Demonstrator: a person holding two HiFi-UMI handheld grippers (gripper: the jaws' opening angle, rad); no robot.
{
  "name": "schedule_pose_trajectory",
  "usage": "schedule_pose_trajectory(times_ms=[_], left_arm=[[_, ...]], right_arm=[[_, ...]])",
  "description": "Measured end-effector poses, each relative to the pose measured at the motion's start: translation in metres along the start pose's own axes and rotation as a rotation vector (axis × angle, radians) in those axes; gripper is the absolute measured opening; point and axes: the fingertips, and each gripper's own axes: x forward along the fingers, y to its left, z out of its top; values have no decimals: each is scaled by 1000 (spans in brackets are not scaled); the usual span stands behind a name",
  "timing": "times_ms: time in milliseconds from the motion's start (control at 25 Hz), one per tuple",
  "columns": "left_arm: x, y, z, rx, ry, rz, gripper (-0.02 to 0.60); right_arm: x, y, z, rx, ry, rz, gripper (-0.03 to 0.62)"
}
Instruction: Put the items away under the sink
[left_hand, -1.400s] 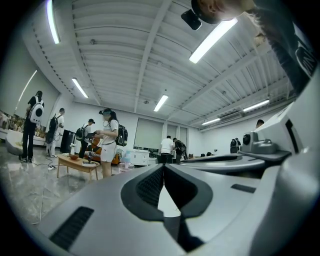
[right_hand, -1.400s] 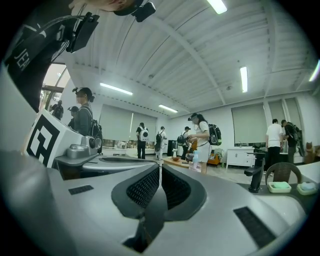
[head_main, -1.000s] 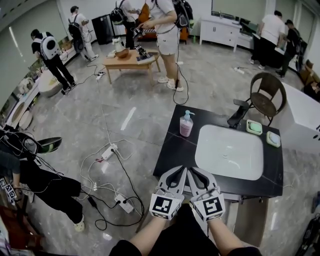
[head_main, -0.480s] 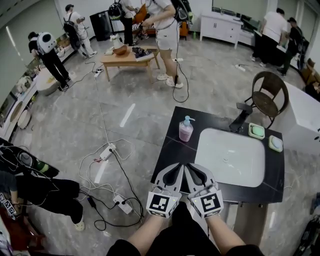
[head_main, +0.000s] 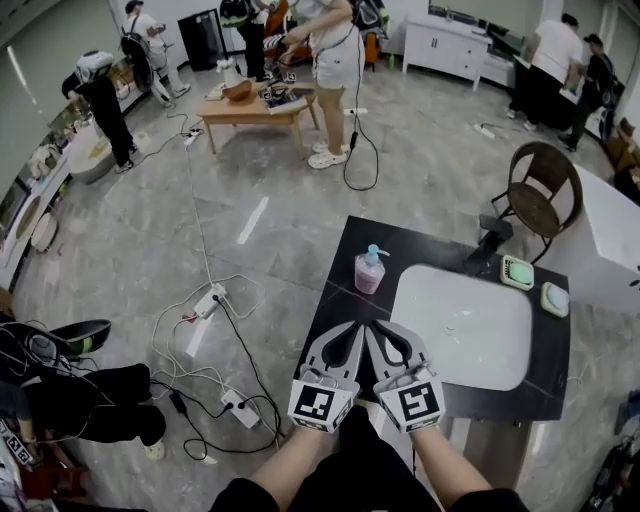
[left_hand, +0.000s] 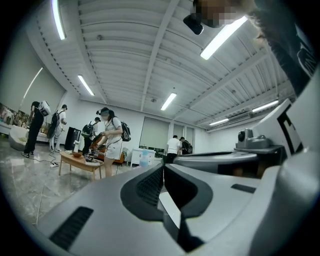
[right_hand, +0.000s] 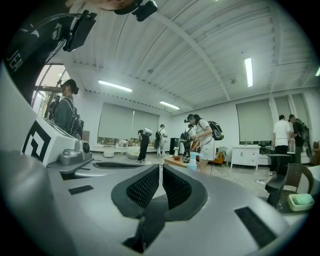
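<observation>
With my left hand-held gripper (head_main: 353, 328) and right hand-held gripper (head_main: 374, 330) both closed on nothing at the bench's (head_main: 340, 305) near edge, I reckon I should open one before reaching the soap bottle (head_main: 369, 271) at twelve o'clock and take it low on its body.

No word or number can be read for sure. The only clear signs are one black-and-white square marker (head_main: 322, 405) on the cube of the left gripper (head_main: 356, 328) and another on the cube of the right gripper (head_main: 376, 328), both at 6 o'clock in the head view. The white letters (right_hand: 15, 56) on the dark clothing (right_hand: 35, 35) at 10 o'clock in the right gripper view are too warped to read.
</observation>
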Motion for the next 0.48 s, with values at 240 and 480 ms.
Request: schedule_pose_trajectory(times_ms=[240, 480], left_arm=[[21, 8, -10, -21, 13, -15, 9], [38, 15, -14, -32, 19, -26, 11]], right_arm=[[17, -20, -6, 11, 14, -4, 37], [31, -34, -11, 17, 26, -4, 37]])
